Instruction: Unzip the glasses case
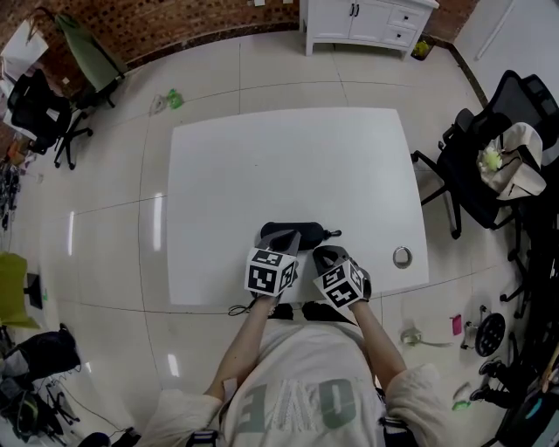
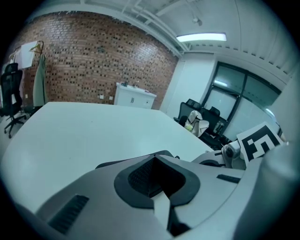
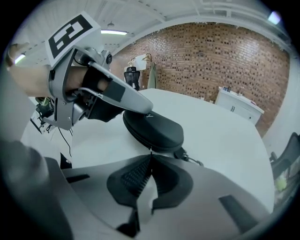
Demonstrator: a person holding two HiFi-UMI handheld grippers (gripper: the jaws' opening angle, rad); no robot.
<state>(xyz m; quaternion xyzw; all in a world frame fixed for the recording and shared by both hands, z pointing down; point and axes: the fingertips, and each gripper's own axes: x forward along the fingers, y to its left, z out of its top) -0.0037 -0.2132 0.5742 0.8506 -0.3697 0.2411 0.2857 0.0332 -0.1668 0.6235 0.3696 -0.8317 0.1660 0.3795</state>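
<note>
A black zipped glasses case [image 1: 306, 230] lies near the front edge of the white table [image 1: 262, 166]. My left gripper [image 1: 288, 236] is shut, and its joined fingertips rest on top of the case [image 3: 157, 131] at its left end. My right gripper [image 3: 150, 153] sits against the case's near side, shut on the small zipper pull [image 3: 150, 149] at its tips. A short strap [image 3: 190, 158] trails from the case's right end. In the left gripper view, the jaws [image 2: 154, 158] are together and hide most of the case [image 2: 107, 164].
A small metal ring [image 1: 402, 257] lies on the table near its right front corner. A black office chair [image 1: 485, 175] with a bag stands to the right, another chair [image 1: 39, 109] at far left, and a white cabinet [image 1: 367, 19] at the back.
</note>
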